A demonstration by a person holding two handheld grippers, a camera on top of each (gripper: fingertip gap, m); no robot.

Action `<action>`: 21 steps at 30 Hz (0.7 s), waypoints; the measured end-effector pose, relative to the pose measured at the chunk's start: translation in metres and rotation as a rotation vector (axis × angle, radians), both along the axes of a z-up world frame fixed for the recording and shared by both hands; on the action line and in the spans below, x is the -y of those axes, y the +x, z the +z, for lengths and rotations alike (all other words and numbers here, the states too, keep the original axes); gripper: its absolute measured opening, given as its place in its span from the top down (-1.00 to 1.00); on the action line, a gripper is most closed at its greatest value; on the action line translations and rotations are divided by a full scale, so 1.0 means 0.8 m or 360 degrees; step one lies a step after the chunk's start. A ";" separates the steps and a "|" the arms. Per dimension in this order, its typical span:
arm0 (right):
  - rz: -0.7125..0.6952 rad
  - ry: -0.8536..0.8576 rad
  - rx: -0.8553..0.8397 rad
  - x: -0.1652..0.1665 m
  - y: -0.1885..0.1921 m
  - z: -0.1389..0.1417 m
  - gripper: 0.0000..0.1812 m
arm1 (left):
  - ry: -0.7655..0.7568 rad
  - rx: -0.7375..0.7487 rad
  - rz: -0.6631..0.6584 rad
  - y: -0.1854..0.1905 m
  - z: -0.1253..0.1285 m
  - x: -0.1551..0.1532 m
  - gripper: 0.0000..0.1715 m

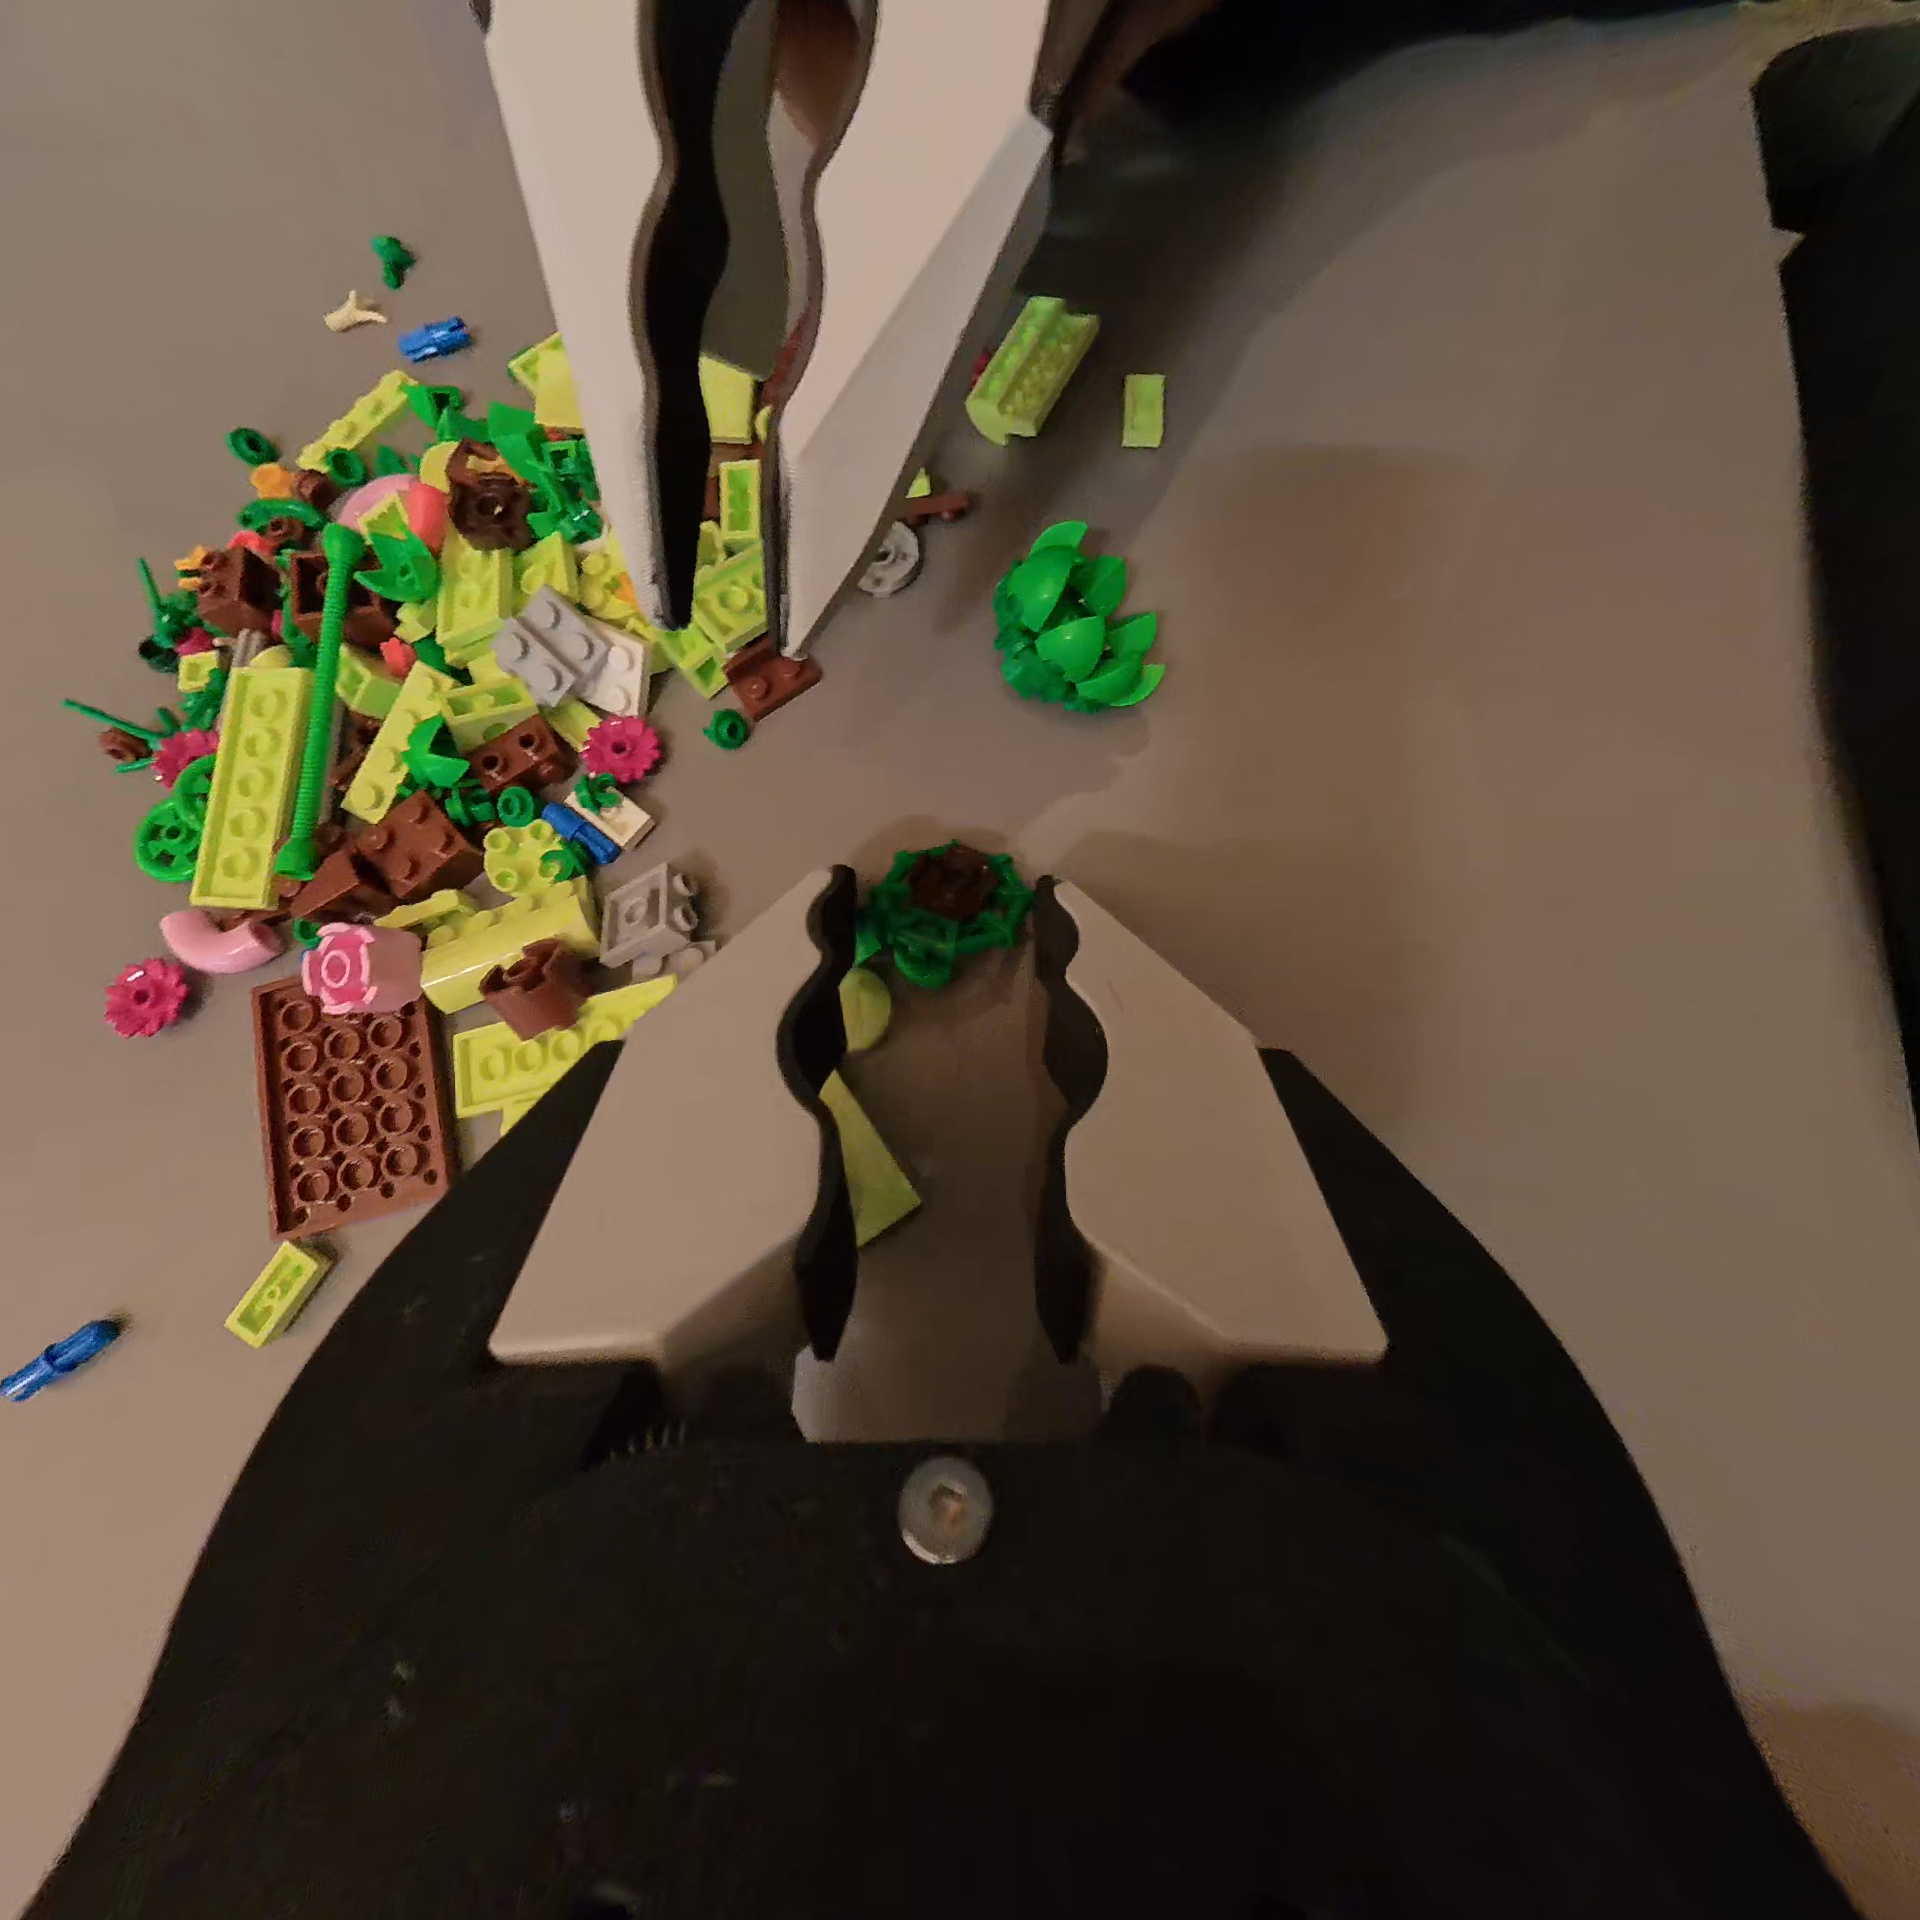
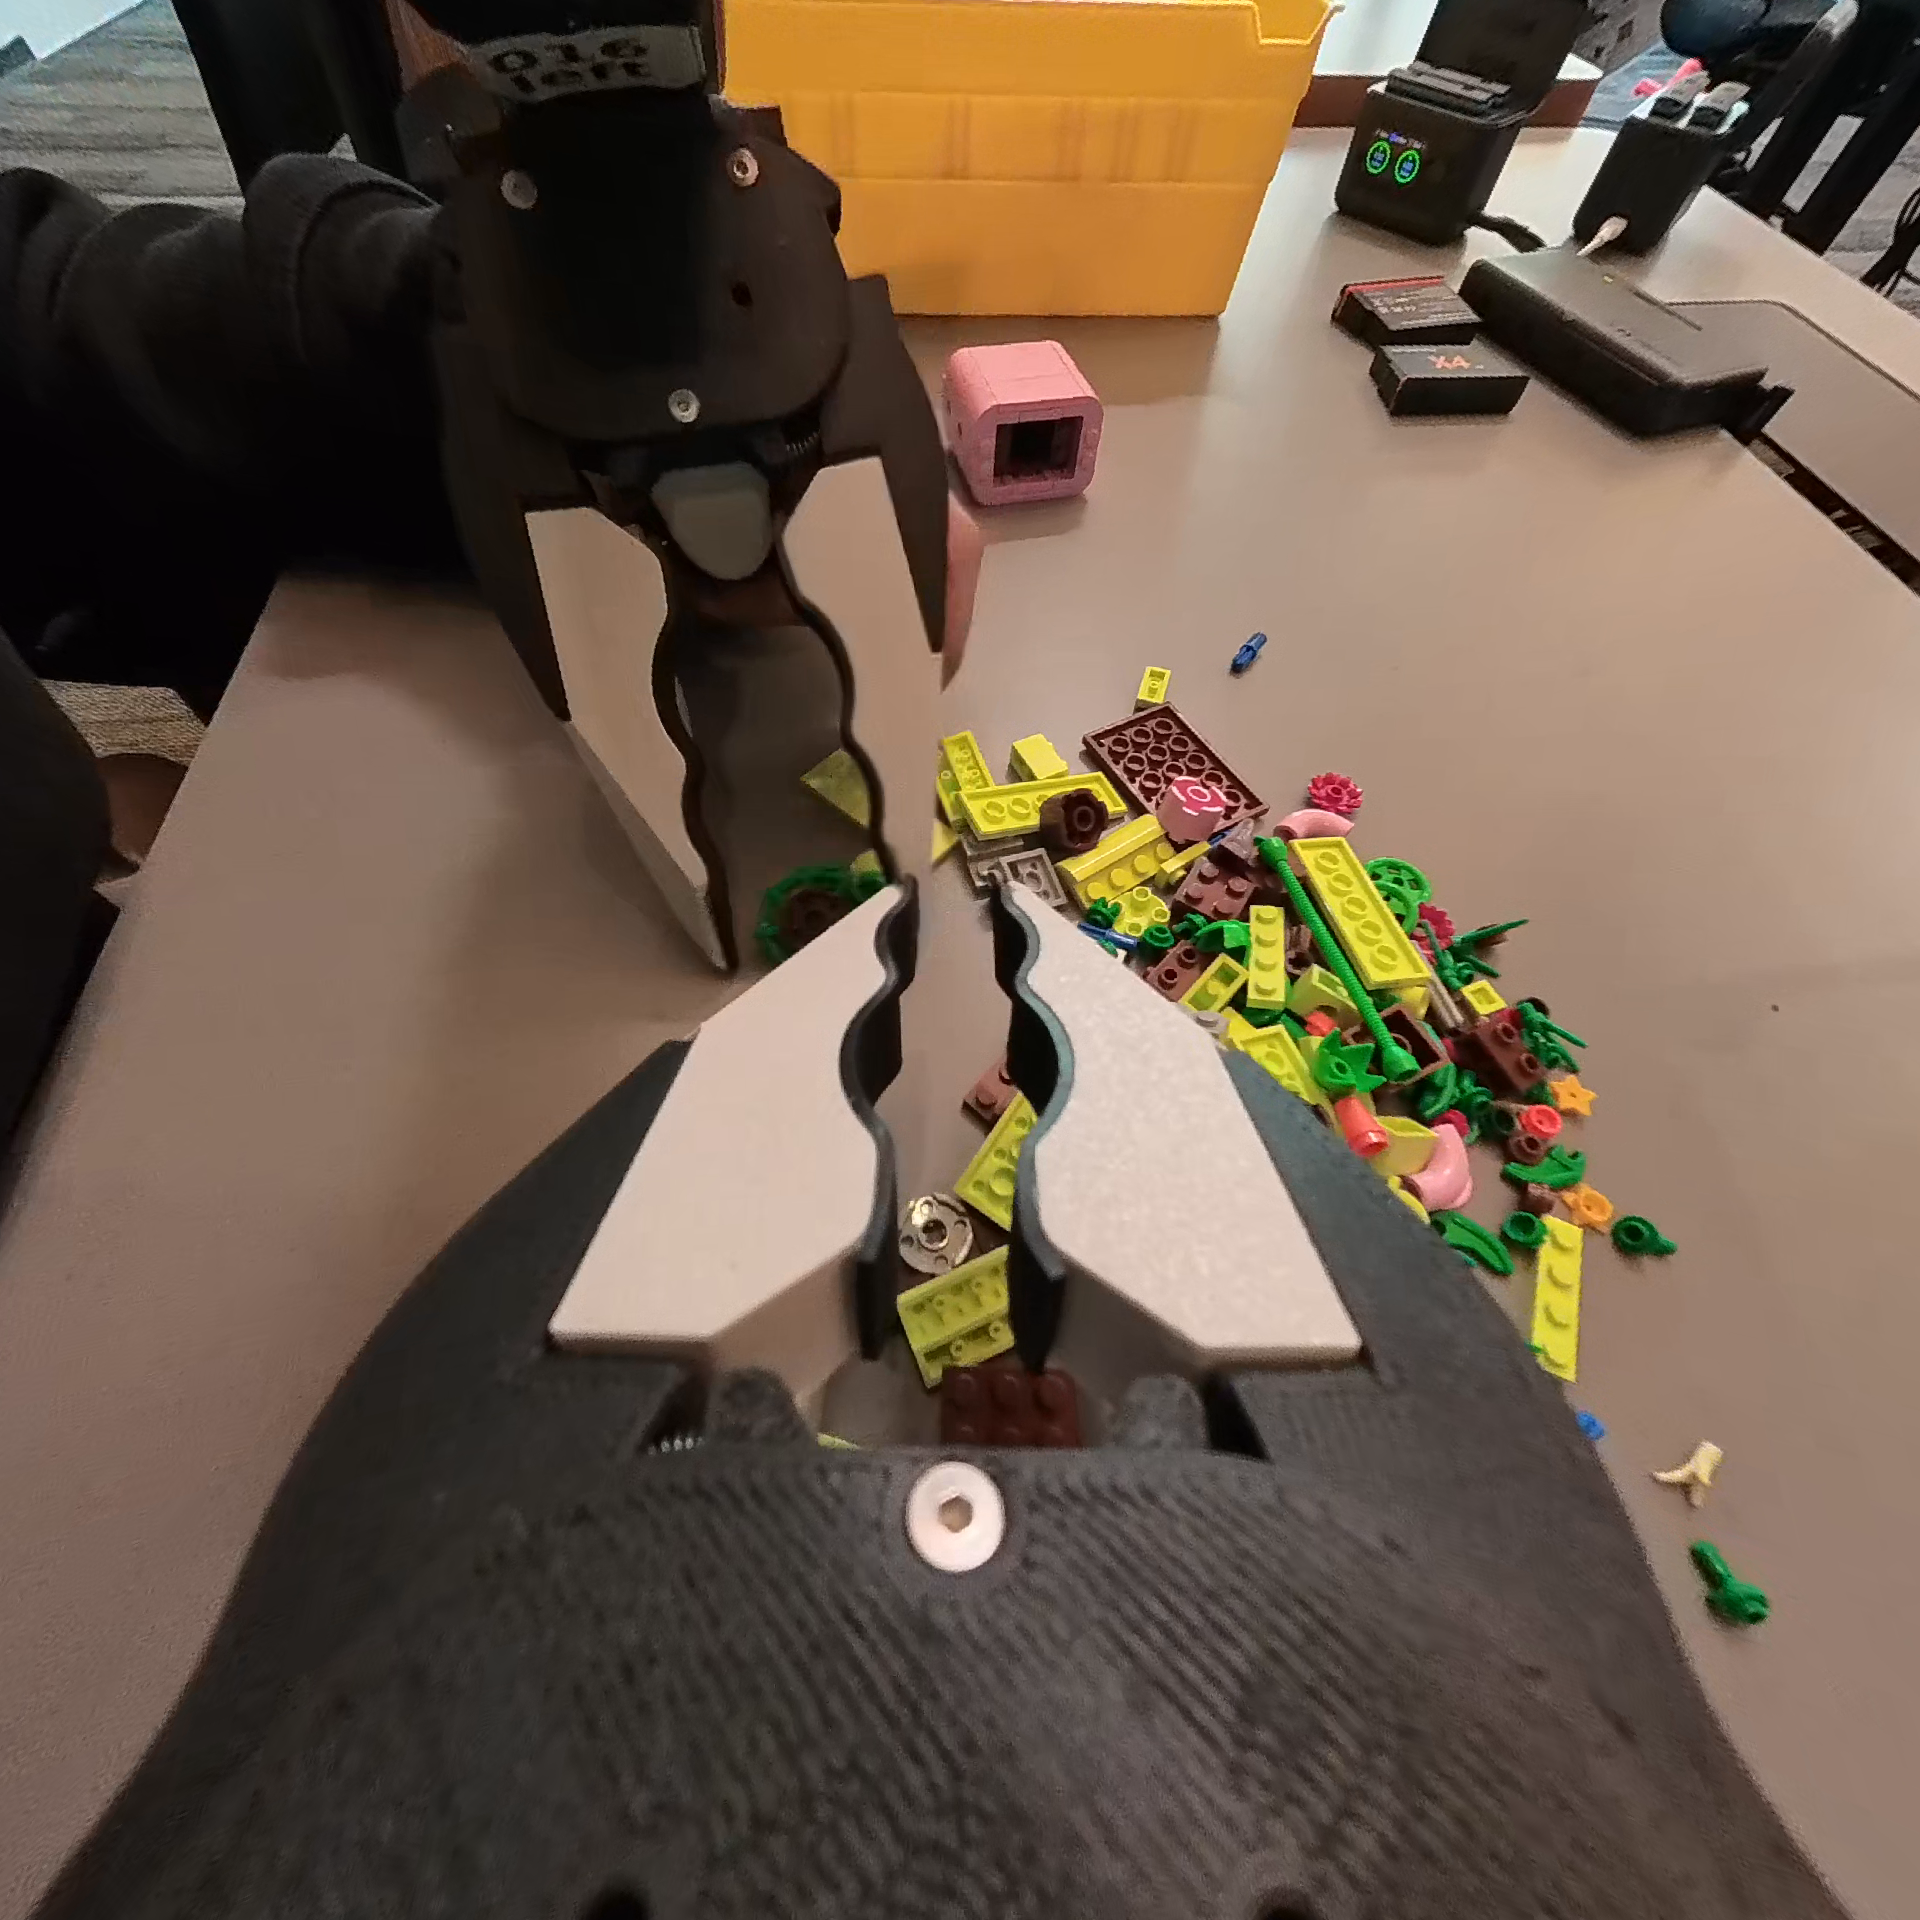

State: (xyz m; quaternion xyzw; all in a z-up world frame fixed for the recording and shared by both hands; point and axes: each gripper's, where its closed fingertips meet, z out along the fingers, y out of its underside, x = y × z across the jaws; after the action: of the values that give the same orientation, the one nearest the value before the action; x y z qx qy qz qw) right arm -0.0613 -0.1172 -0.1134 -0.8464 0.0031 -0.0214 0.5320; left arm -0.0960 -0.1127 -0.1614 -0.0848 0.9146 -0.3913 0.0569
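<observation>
Grey bench (image 1: 1455, 727) is carrying bricks; my left tongs (image 1: 940, 904) are seemingly bracketing a green-brown rosette (image 1: 948, 909), right tongs (image 2: 954, 904) hovering narrowly parted over the brick pile (image 2: 1299, 966).

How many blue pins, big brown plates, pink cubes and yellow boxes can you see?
blue pins: 3
big brown plate: 1
pink cube: 1
yellow box: 1
Total: 6
</observation>
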 end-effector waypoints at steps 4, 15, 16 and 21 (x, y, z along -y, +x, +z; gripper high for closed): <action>-0.0003 0.0003 0.0009 0.001 0.001 0.001 0.88 | 0.0004 0.0019 0.0008 0.003 0.001 -0.002 0.65; 0.0019 -0.0014 0.0000 0.001 -0.005 0.002 0.87 | -0.0225 0.0311 0.0220 0.039 0.038 0.014 0.64; 0.0009 -0.0027 0.0000 0.001 -0.004 0.000 0.87 | -0.0252 0.0341 0.0219 0.039 0.043 0.017 0.65; 0.0004 0.0019 -0.0055 0.000 -0.004 0.005 0.87 | -0.0236 0.0481 0.0250 0.043 0.051 0.019 0.65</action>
State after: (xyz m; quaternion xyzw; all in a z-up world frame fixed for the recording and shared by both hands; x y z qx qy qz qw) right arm -0.0643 -0.1175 -0.1090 -0.8435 0.0114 -0.0060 0.5369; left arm -0.0615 -0.1282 -0.1208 -0.1001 0.8549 -0.4602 0.2177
